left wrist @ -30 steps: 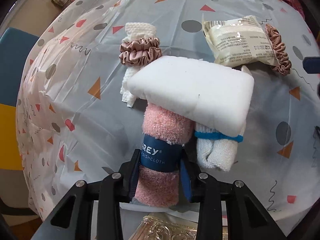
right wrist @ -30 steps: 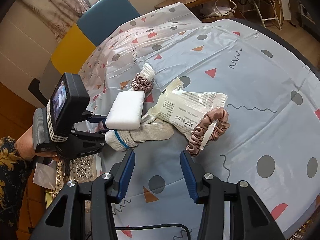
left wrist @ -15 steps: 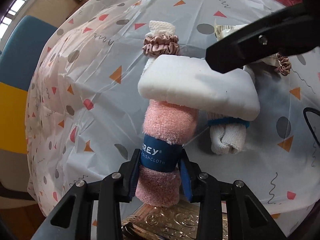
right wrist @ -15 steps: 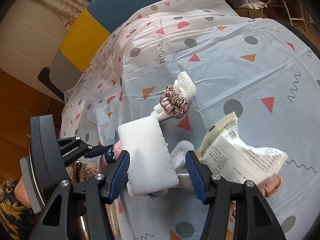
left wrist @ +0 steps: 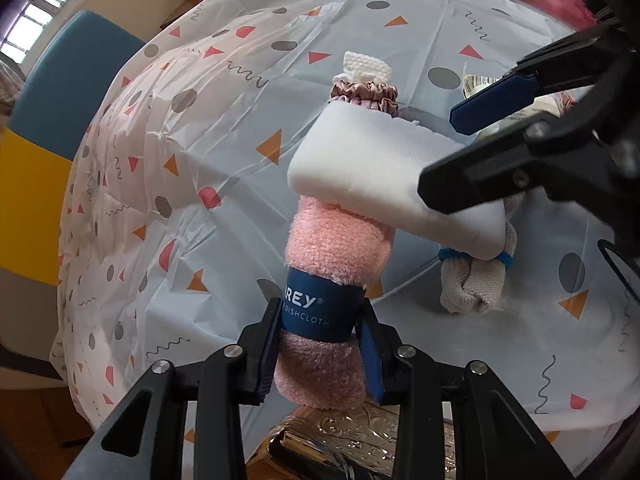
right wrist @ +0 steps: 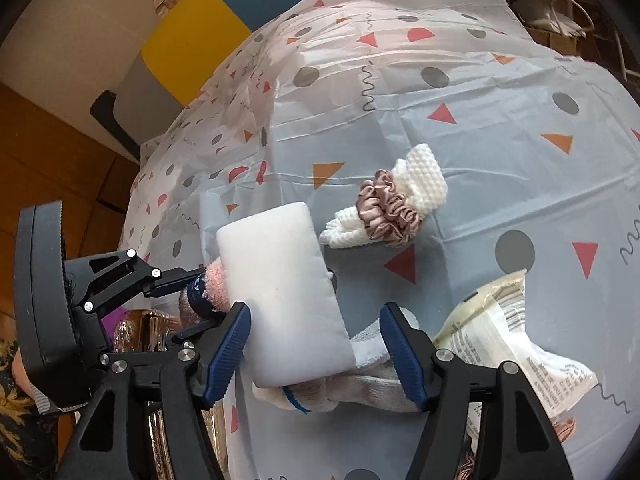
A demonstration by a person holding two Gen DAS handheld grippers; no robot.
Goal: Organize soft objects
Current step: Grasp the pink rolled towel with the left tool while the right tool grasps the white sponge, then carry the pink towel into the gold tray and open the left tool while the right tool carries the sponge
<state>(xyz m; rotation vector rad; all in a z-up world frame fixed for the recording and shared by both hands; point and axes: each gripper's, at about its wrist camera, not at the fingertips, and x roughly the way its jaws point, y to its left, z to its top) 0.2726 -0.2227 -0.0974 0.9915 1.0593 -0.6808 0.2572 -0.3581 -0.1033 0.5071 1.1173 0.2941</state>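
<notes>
My left gripper is shut on a rolled pink dishcloth with a blue paper band; it also shows in the right wrist view. A white sponge block rests on the far end of the roll. My right gripper is open, its fingers either side of the sponge without touching it. A rolled white sock with a blue stripe lies under the sponge. A white waffle cloth wrapped in a pink scrunchie lies beyond.
A sealed packet lies at the right with a second scrunchie by it. The patterned plastic tablecloth covers the table. A gold embossed tray sits at the near edge. A blue and yellow chair stands behind.
My right gripper has come in from the right and lowered until its open fingers straddle the sponge. My left gripper has kept hold of the dishcloth, shifting slightly.
</notes>
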